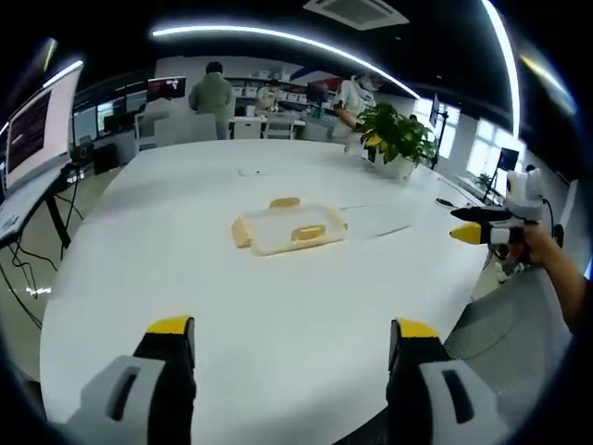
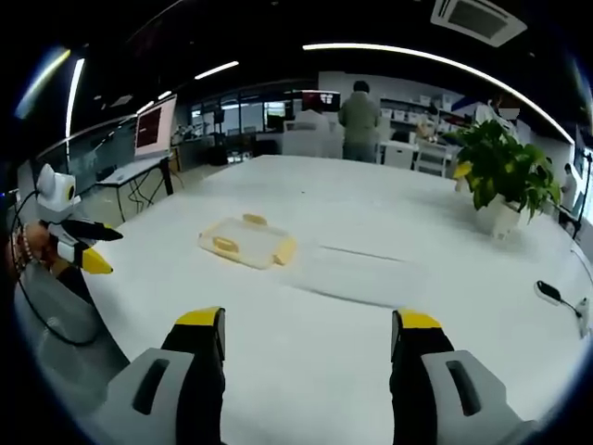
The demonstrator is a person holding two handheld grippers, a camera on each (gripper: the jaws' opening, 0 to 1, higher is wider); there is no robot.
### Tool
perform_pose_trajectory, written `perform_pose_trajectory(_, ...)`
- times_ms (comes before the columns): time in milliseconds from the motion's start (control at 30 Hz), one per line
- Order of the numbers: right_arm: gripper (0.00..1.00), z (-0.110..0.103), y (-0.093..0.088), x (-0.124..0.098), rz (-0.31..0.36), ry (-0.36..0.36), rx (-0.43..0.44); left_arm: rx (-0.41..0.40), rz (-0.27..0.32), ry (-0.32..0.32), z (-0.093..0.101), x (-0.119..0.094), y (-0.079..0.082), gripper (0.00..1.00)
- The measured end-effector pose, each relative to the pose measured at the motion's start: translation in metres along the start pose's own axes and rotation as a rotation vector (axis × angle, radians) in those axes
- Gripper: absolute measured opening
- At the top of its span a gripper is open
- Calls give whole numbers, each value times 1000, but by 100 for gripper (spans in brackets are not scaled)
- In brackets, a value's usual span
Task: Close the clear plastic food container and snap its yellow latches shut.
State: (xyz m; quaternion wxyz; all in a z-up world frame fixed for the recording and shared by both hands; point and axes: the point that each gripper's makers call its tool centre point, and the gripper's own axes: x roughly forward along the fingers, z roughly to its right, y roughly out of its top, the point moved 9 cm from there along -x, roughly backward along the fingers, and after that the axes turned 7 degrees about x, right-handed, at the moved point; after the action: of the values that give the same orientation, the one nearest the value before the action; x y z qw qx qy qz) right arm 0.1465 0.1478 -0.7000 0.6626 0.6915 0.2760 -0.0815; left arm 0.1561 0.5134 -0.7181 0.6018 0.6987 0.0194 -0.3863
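My left gripper [image 1: 287,348] and right gripper [image 2: 310,338] both gape, well short of the clear plastic yellow-latched container [image 1: 289,228]; its contents are unreadable.

The left gripper [image 1: 292,348], grey-bodied with black, yellow-tipped fingers [image 1: 170,345], holds those fingers spread wide apart with nothing between them, raised above the near edge of the white worktop [image 1: 278,306]. The right gripper [image 2: 310,338], of the same make, likewise has its yellow-tipped fingers [image 2: 419,341] parted and bare, poised over the worktop's near side. In the left gripper view the right gripper appears at the right edge, held level in the person's hand [image 1: 537,243], forearm trailing down toward the frame's corner. In the right gripper view the left gripper shows at the left edge, gripped by the other hand [image 2: 32,243], its fingers pointing inward.
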Motion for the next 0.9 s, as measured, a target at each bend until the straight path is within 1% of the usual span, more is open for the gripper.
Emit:
perform_pose_trajectory(100, 70, -4, 1, 1, -8, 14, -16, 2, -12, -10, 1, 1, -1, 83)
perform_pose_trajectory(167, 70, -9, 1, 3, -9, 32, -46, -1, -7, 3, 0, 0, 0, 83)
perform_pose_trajectory(233, 70, -12, -2, 5, -44, 34, -78, -3, -4, 24, -2, -1, 0, 83)
perform_pose_trajectory(267, 70, -13, -5, 6, -81, 30, -111, -7, -13, 35, -3, -1, -1, 82)
perform_pose_trajectory(300, 71, -14, -6, 7, -88, 31, -131, -12, -25, 42, -4, -1, -2, 82)
perform_pose_trajectory(367, 70, -17, -4, 8, -78, 39, -145, -23, -47, 55, -6, 0, -3, 82)
perform_pose_trajectory(400, 70, -19, -2, 7, -65, 54, -151, -18, -45, 62, -6, -1, -3, 82)
perform_pose_trajectory(467, 69, -20, 0, 7, -56, 68, -152, -18, -34, 75, -8, -1, -1, 82)
perform_pose_trajectory(533, 69, -22, 2, 8, -50, 66, -169, -23, -18, 84, -8, -2, 2, 81)
perform_pose_trajectory(600, 69, -23, 4, 6, -34, 61, -183, -41, -9, 97, -9, -2, 4, 81)
perform_pose_trajectory(633, 69, -23, 6, 5, -22, 67, -181, -50, -3, 91, -9, -1, 5, 81)
perform_pose_trajectory(700, 69, -23, 7, 7, -18, 95, -158, -43, -7, 89, -9, -1, 6, 81)
perform_pose_trajectory(800, 70, -23, 11, 10, -26, 106, -160, -14, -25, 88, -11, 1, 9, 80)
perform_pose_trajectory(833, 70, -24, 14, 11, -38, 104, -198, -5, -24, 87, -11, 2, 11, 80)
perform_pose_trajectory(900, 70, -24, 22, 13, -5, 110, -267, 17, -25, 82, -11, 4, 14, 79)
